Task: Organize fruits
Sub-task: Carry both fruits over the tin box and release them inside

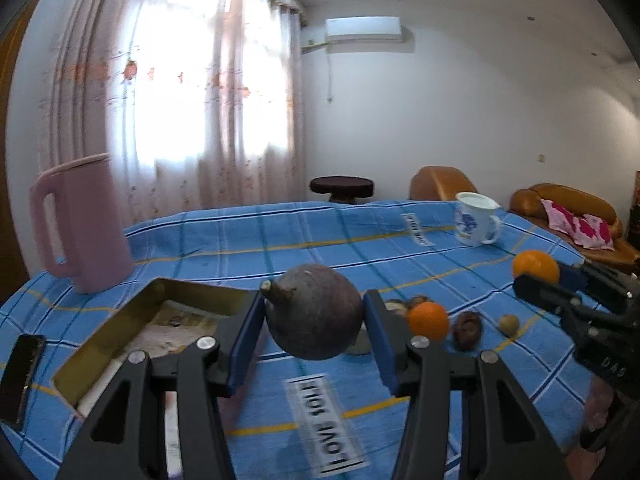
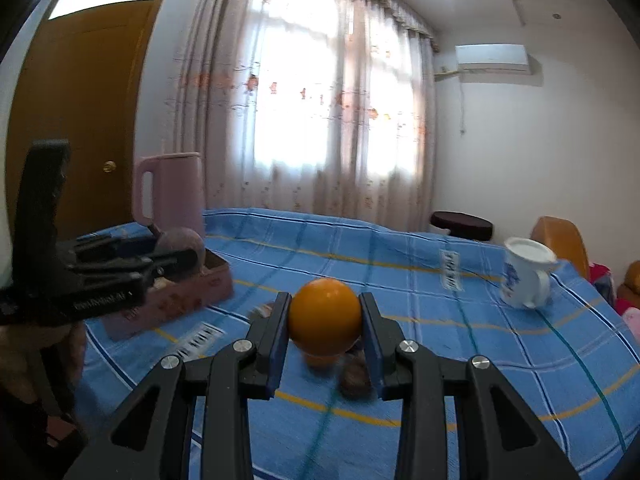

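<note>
Left gripper [image 1: 314,328] clamped on a dark round fruit [image 1: 314,312] with a short stem, held above the blue checked cloth [image 1: 280,240] just beside an open box [image 1: 120,344]. Right gripper [image 2: 325,330] closed on an orange [image 2: 325,316], lifted clear of the cloth. Beneath and beyond: a second orange [image 1: 428,320], a dark wrinkled fruit [image 1: 467,330] and a small yellowish fruit [image 1: 509,324] lying near one another on the cloth. Black phone [image 1: 20,376] left of the box. Pink jug [image 1: 82,224] upright behind the box; white mug with blue print [image 1: 476,220] far right. Further out: bright curtained window [image 1: 180,80], dark round stool [image 1: 341,187], tan sofa [image 1: 572,216], wall air conditioner [image 1: 364,29], wooden door [image 2: 80,120].
</note>
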Motion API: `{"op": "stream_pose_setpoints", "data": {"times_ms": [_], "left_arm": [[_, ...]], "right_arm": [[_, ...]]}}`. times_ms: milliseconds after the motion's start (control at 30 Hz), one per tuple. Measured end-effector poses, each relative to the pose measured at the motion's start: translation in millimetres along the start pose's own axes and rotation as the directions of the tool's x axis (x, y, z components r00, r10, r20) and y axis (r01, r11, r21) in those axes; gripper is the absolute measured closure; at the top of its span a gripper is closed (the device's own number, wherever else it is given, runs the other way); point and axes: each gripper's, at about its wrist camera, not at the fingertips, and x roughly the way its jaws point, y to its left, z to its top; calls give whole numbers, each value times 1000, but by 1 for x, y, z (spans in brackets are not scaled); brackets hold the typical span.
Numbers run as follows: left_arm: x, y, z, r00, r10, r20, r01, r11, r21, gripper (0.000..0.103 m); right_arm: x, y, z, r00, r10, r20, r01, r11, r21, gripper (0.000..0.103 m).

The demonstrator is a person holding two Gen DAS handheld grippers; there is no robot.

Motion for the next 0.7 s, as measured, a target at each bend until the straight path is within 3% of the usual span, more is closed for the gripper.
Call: {"op": "stream_pose_setpoints", "data": {"times_ms": [333,700], "left_arm": [[-2,61,-4,992,121,-43,-124,990,-64,50],[0,104,-10,978,186,-94,-195,975,-105,50]], "right_arm": [[50,47,30,988,151,-45,-153,988,-35,68],[95,101,48,959,259,-112,-268,960,-84,68]]}}
